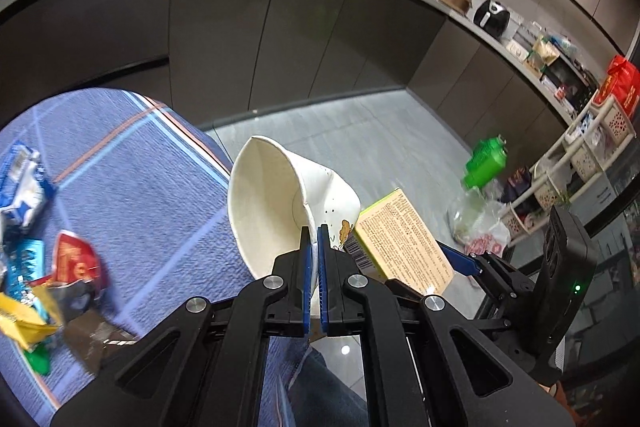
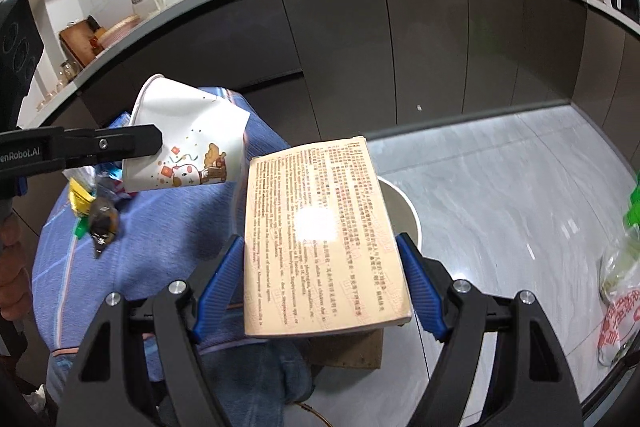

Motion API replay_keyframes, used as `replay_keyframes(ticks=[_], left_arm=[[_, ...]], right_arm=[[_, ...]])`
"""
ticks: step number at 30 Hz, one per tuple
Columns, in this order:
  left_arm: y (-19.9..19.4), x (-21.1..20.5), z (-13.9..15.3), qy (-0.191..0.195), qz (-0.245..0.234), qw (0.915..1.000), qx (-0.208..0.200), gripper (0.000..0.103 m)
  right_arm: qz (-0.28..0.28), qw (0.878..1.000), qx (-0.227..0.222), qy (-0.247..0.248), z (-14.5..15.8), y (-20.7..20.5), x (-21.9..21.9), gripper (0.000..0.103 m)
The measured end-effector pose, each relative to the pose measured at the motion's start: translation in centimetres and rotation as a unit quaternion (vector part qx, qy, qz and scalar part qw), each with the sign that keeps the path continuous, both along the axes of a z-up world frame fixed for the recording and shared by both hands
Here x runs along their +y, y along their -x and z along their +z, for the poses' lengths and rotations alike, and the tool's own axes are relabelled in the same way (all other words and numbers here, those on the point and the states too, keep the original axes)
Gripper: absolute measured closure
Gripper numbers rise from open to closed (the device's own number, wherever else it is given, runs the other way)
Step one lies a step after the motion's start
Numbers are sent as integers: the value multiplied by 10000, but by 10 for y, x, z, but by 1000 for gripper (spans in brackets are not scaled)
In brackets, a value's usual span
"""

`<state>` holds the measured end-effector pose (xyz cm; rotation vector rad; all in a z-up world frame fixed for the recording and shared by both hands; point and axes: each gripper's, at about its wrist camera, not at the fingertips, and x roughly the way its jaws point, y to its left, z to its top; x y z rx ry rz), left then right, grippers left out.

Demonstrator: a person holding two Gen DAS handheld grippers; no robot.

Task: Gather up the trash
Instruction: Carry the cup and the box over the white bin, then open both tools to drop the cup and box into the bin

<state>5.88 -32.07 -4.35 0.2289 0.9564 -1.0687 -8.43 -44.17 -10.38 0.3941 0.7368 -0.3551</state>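
My left gripper (image 1: 314, 255) pinched the paper cup (image 1: 276, 203) tight by its wall — my right gripper (image 2: 320, 283), spread wide, clamped the medicine box (image 2: 320, 235). I was carrying both off; next came release over the bin (image 2: 404, 215) just beyond the box.

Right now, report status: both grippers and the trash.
Left gripper shut on paper cup. Right gripper clamped on printed box, above the bin. Wrappers left on blue cloth. Nothing blocking.
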Motion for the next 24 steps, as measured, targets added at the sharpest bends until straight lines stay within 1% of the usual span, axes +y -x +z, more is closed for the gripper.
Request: replay_keyframes(ticks=[7,14,17,18,19,20,21,24], left_arm=[[-8,-33,-33,-416,-164,9990,56,100],[-10,-56,-51,-686,-280,9973,22,100],[-10,-61,-54,-706,-270,9971,-2,98],[-11,-63,-55,-721,-270,9970,-11,88],[-12,-63,-55,-721,-233,9971,-40,65],[-11,-63,-54,-698,-178,9974,-86,52],[-12,-62,-51,-614,-79,9979,-180,38],[-15,-60,-42,-479,-28,9986,-228,35]], right_arm=[[-3,9990,424,-142,-37,-11,-14,26],[-15,9978,606,-275,-57,-17,-20,26],[4,9975,655,-275,-61,-18,-23,25],[12,9974,673,-250,-62,-19,-24,24],[37,9974,685,-217,-64,-20,-23,17],[62,9976,683,-135,-64,-21,-23,13],[81,9977,670,-41,-63,-22,-21,5],[220,9976,620,236,-58,-22,-16,4]])
